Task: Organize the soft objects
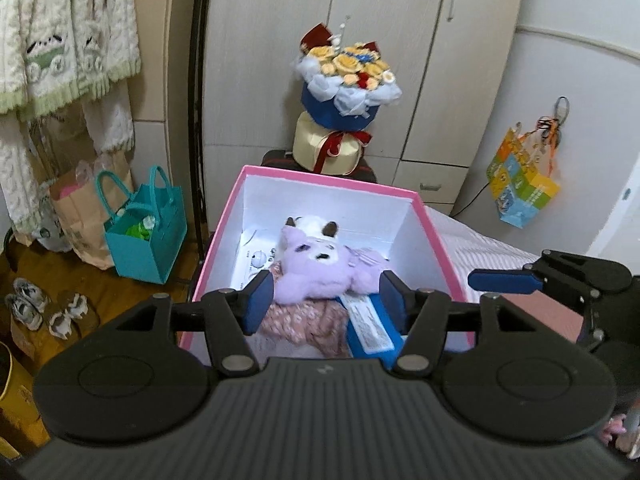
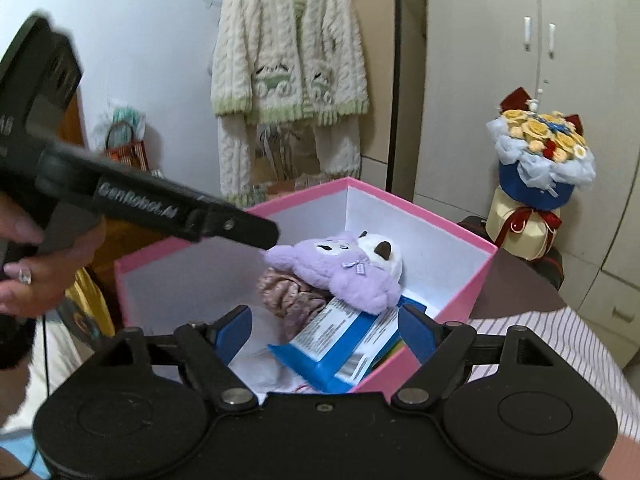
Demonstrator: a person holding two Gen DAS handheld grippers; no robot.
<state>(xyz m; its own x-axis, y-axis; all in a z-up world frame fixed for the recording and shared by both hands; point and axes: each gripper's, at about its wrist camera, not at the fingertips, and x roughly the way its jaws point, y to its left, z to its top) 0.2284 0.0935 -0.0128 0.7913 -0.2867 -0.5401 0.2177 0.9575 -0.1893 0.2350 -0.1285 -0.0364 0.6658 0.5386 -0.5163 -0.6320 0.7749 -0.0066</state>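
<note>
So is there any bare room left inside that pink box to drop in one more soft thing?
Some. The pink box shows bare white floor along its back wall, behind the purple plush. The middle and front are crowded: the plush lies over the floral cloth and the blue packet.

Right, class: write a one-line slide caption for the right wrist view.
Open right gripper above a pink box holding a purple plush toy and blue packet.

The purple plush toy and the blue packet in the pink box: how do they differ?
The purple plush toy is fluffy, rounded and lilac with a face; the blue packet is flat, glossy and blue with a white printed label. The toy lies on top, overlapping the packet's far end. Both sit inside the pink box, gripped by neither tool.
</note>
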